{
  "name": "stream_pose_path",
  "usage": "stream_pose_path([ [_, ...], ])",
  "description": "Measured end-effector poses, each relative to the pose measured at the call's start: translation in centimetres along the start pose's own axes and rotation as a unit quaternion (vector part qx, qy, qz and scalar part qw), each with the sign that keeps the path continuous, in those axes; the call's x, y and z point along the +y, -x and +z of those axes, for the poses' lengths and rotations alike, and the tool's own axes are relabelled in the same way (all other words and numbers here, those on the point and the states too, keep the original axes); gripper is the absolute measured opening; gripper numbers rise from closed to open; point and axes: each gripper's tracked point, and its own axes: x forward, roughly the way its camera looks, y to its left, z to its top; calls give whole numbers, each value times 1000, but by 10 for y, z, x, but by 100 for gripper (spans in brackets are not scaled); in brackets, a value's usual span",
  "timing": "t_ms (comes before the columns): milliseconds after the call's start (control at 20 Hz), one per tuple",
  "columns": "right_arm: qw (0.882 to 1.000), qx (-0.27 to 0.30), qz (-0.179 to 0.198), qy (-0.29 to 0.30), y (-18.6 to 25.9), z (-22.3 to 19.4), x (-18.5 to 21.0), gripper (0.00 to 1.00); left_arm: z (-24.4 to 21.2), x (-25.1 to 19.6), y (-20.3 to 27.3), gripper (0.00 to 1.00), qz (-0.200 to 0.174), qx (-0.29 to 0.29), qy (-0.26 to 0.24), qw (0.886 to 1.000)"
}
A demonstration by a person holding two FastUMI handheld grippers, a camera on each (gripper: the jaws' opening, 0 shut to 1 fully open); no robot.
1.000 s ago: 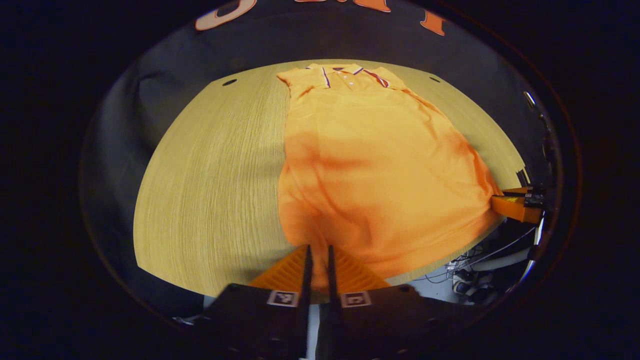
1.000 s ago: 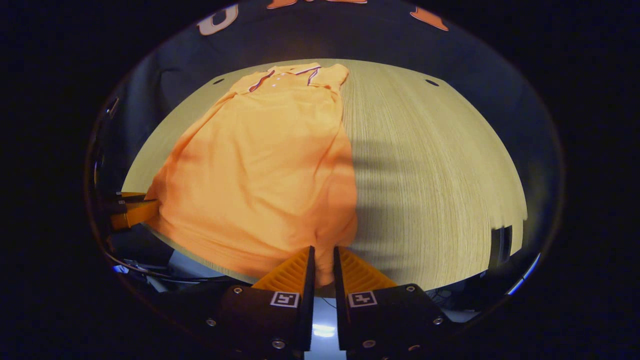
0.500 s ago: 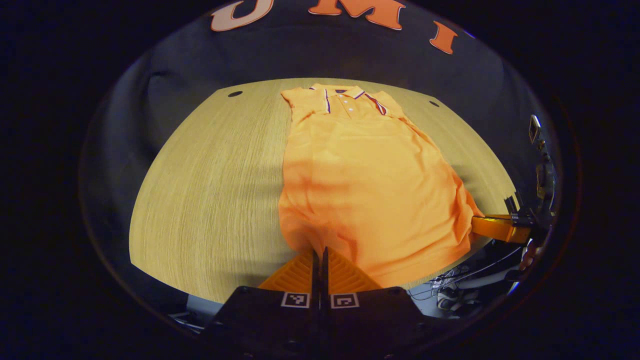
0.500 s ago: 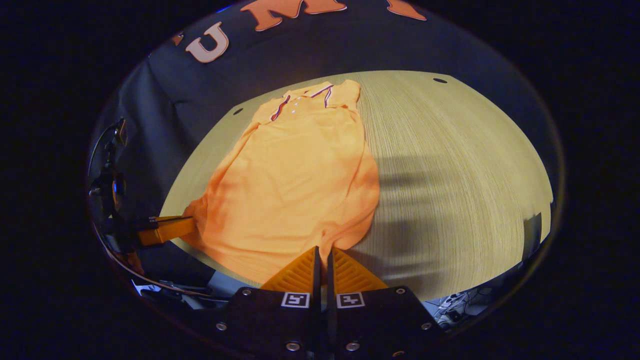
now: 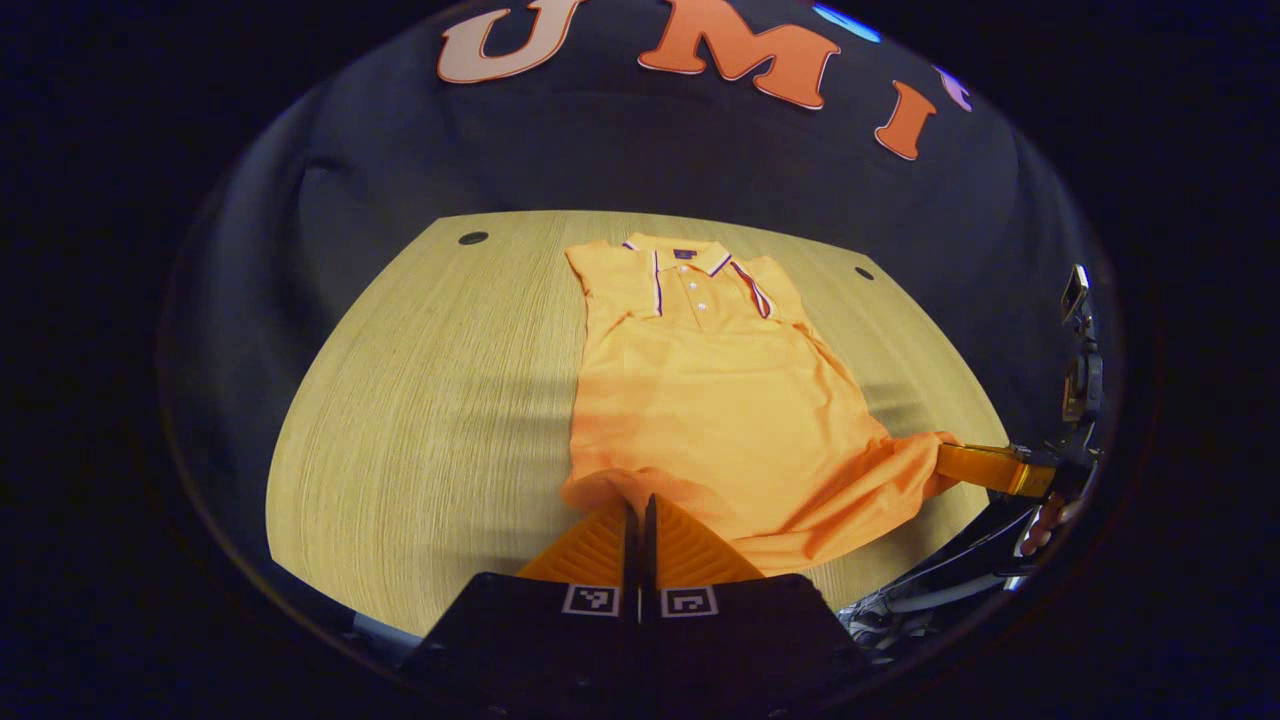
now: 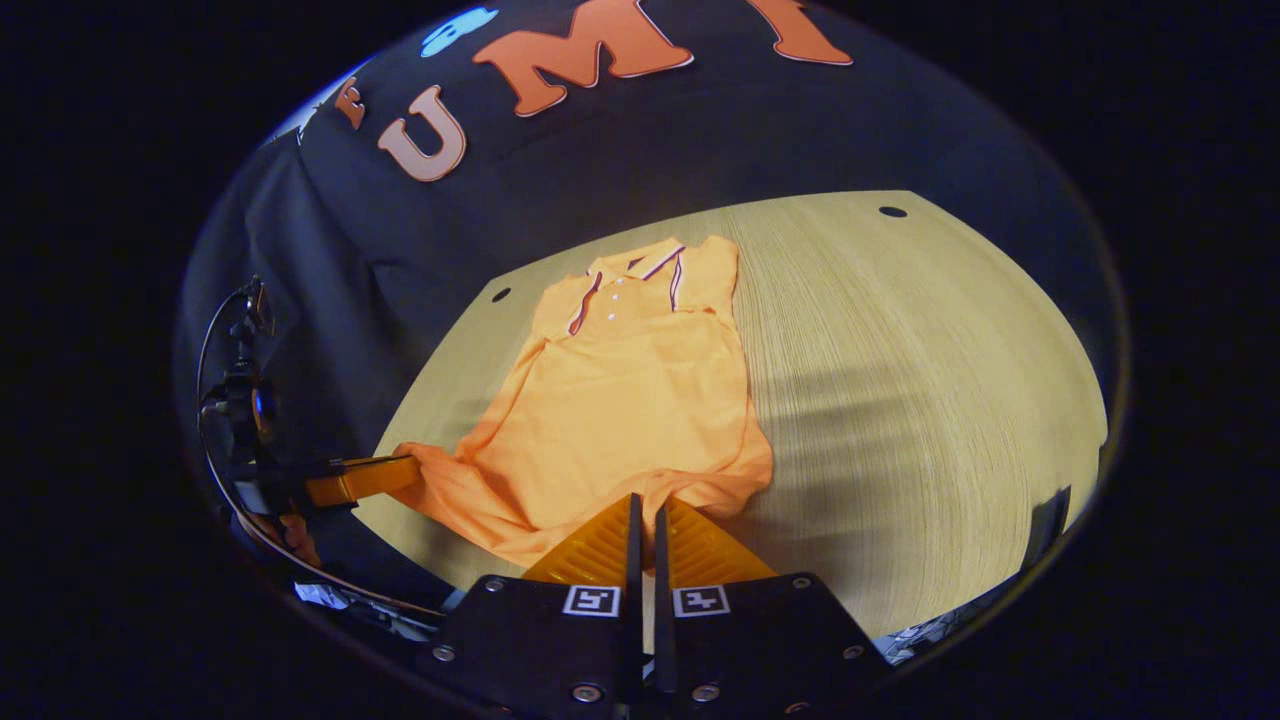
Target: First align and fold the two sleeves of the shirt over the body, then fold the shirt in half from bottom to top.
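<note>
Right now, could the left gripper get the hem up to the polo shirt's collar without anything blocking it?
Probably yes. The left gripper is shut on the orange polo shirt's hem, and only flat shirt on the wooden table lies between it and the collar.

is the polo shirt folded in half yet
Not yet. The polo shirt lies mostly flat on the table; only its bottom hem is lifted, pinched by both grippers.

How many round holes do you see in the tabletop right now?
2. One hole sits near the table's far left corner, left of the shirt's collar; the other hole near the far right corner. More may lie hidden under the shirt.
</note>
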Motion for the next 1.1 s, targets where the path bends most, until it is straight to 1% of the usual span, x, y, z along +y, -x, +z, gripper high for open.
stream_pose_path([
  [150, 1000, -16, 0, 2, 1, 25, 1, 5, 31, -3, -4, 1, -10, -18, -3, 1000],
  [300, 1000, -29, 1, 0, -11, 53, 5, 5, 64, -3, -11, 1, -15, -34, -12, 999],
  [450, 999, -41, -3, 6, -12, 76, 5, 5, 96, -3, -22, 1, -23, -43, -18, 999],
  [600, 999, -47, -12, 6, -32, 110, 5, 5, 131, 3, -37, 1, -25, -54, -27, 998],
  [700, 999, -49, -23, 2, -41, 124, -1, 5, 154, 5, -53, 1, -34, -59, -34, 997],
  [800, 998, -49, -28, -6, -54, 136, -5, 5, 166, 15, -74, 1, -32, -47, -35, 998],
  [950, 998, -43, -35, -19, -77, 152, -13, 5, 192, 19, -101, 1, -42, -42, -34, 998],
  [1100, 998, -46, -42, -33, -102, 180, -19, 5, 217, 22, -122, 1, -52, -39, -42, 997],
])
